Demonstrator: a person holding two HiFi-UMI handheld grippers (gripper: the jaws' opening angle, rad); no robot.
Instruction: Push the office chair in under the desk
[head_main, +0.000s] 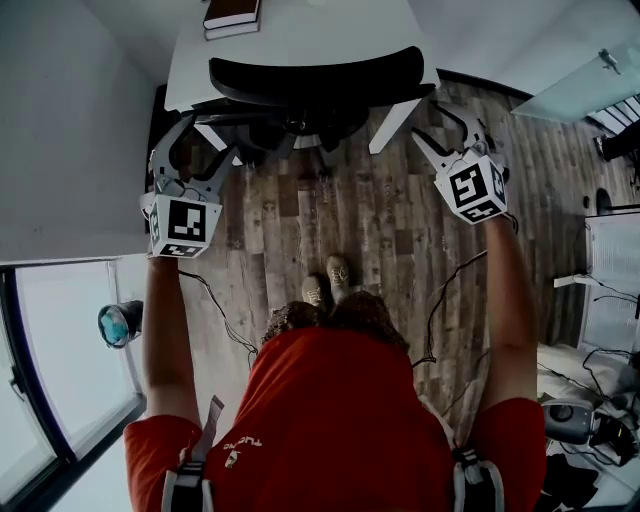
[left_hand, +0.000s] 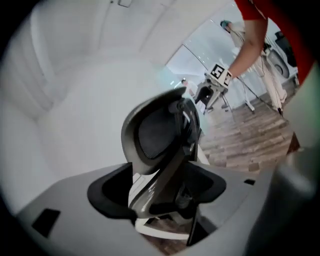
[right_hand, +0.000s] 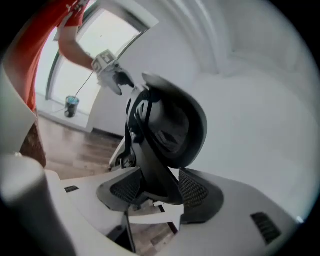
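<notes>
The black office chair (head_main: 315, 80) stands tucked under the white desk (head_main: 300, 35), its backrest against the desk's front edge. My left gripper (head_main: 200, 145) hangs open just left of the chair's rear, holding nothing. To the chair's right, my right gripper (head_main: 442, 125) is open and empty too. Neither touches the chair. The left gripper view looks past its own spread jaws at the chair's back (left_hand: 160, 140), with the right gripper (left_hand: 212, 90) beyond it. From the other side, the right gripper view shows the chair (right_hand: 170, 125) and the left gripper (right_hand: 112, 75).
Books (head_main: 232, 14) lie on the desk's far side. The person's feet (head_main: 328, 280) stand on wood floor behind the chair. Cables (head_main: 225, 320) trail across the floor. A glass wall and a round teal object (head_main: 118, 323) are at left, white furniture and gear (head_main: 590, 420) at right.
</notes>
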